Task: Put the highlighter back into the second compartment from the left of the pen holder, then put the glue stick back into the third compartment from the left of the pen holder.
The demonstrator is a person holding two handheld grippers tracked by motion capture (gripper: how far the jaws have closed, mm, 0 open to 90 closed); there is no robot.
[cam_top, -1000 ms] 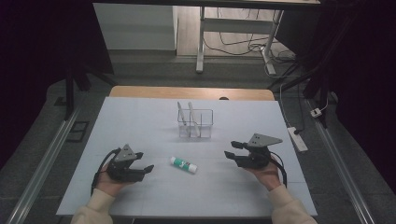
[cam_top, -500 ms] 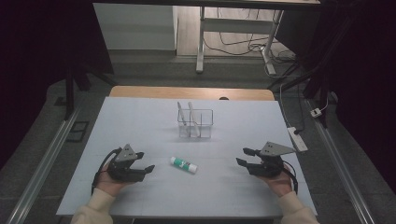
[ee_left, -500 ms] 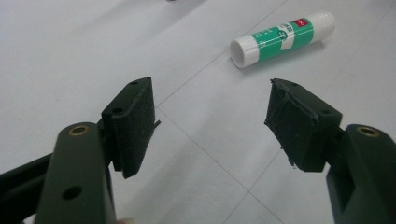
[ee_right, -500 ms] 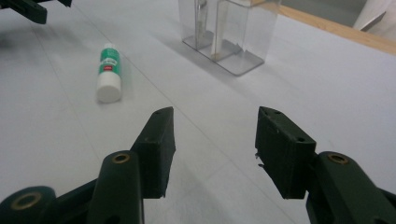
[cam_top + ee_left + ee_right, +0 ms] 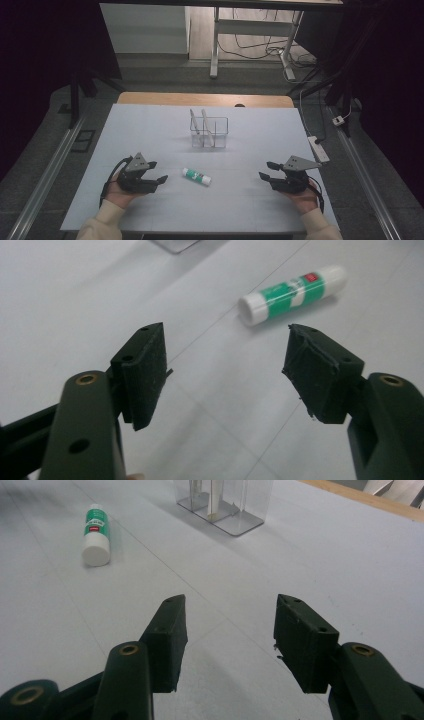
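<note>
Both tongs, left (image 5: 161, 171) and right (image 5: 265, 170), are gaping empty; glue stick (image 5: 196, 176) is lying between them, nearer left, clear holder (image 5: 209, 132) standing beyond, nothing blocking.

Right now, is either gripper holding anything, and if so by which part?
Nothing is held. The left gripper and right gripper both have open, bare jaws, and the glue stick lies untouched on the table between them.

Black tools (image 5: 156, 171) (brass screws), cream sleeves (image 5: 102, 222)
</note>
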